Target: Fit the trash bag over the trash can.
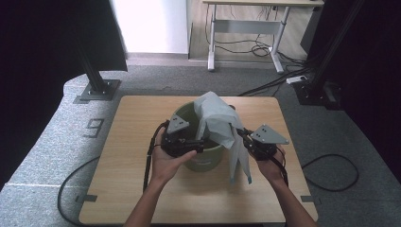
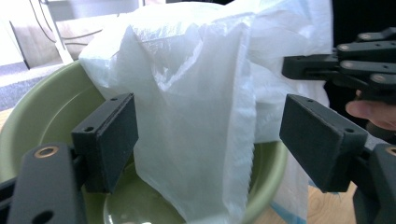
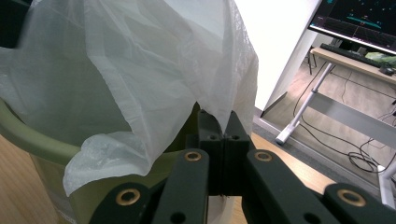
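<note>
A thin white plastic bag (image 1: pixel 222 124) drapes over a green bin (image 1: pixel 204 158) at frame centre on the worktop (image 1: pixel 132 142). It looks light, limp and slippery; pinch its edge. Right gripper (image 3: pixel 223 135) jaws clamp it; left gripper (image 2: pixel 208 140) jaws gape.

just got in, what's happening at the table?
A person is fitting a white plastic bag into a green bin on the wooden table. The right claw is shut on the bag's edge, holding it up over the bin's rim. The left claw is open at the bin's mouth, its pads either side of the hanging plastic but not pressing it. Part of the bag hangs outside the bin.
</note>
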`<state>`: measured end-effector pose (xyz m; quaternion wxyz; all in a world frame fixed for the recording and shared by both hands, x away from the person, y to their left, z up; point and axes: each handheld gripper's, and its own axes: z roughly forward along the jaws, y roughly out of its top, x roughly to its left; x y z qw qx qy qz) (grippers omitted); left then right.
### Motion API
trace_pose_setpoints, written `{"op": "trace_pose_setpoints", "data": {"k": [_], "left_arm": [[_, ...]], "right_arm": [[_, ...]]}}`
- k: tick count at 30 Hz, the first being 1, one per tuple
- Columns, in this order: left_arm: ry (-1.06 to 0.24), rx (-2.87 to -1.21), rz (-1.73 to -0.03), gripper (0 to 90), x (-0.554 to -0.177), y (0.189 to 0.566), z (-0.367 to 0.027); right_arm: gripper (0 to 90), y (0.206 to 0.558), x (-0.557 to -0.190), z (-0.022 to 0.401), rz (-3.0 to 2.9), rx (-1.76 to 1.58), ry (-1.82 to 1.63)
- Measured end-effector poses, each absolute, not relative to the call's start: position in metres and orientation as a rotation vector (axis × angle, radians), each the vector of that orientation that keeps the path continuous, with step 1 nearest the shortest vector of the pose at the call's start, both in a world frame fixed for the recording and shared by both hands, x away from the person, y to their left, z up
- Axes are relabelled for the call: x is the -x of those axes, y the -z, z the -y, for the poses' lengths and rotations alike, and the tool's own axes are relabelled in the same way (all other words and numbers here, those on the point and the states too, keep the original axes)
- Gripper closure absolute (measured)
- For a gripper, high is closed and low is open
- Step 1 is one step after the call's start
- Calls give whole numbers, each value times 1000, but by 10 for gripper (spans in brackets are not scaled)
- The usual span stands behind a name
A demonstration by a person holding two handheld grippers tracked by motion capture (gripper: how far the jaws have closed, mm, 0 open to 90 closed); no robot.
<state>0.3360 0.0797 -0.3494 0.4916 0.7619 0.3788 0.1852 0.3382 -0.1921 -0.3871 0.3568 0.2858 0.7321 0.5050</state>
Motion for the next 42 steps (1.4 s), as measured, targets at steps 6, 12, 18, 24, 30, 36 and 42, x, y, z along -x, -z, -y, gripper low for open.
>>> {"op": "trace_pose_setpoints", "data": {"k": [6,12,18,24,30,36,42], "left_arm": [[-458,-1836,-934,202,-346,350,-77],[-470,-1836,-940,227,-356,346,-70],[-493,-1865,-948,341,-363,344,-64],[-483,-1900,-916,554,-369,342,-64],[-427,-1955,-871,790,-378,341,-63],[-477,-1983,-876,887,-388,333,-68],[-625,-2059,-794,891,-398,314,-67]], "right_arm": [[881,387,-337,192,-1894,-736,-1301],[880,387,-336,191,-1892,-732,-1301],[880,385,-335,191,-1887,-731,-1304],[880,384,-335,191,-1888,-727,-1307],[880,381,-336,190,-1888,-721,-1312],[862,377,-338,194,-1876,-725,-1316],[851,369,-338,198,-1852,-727,-1322]]}}
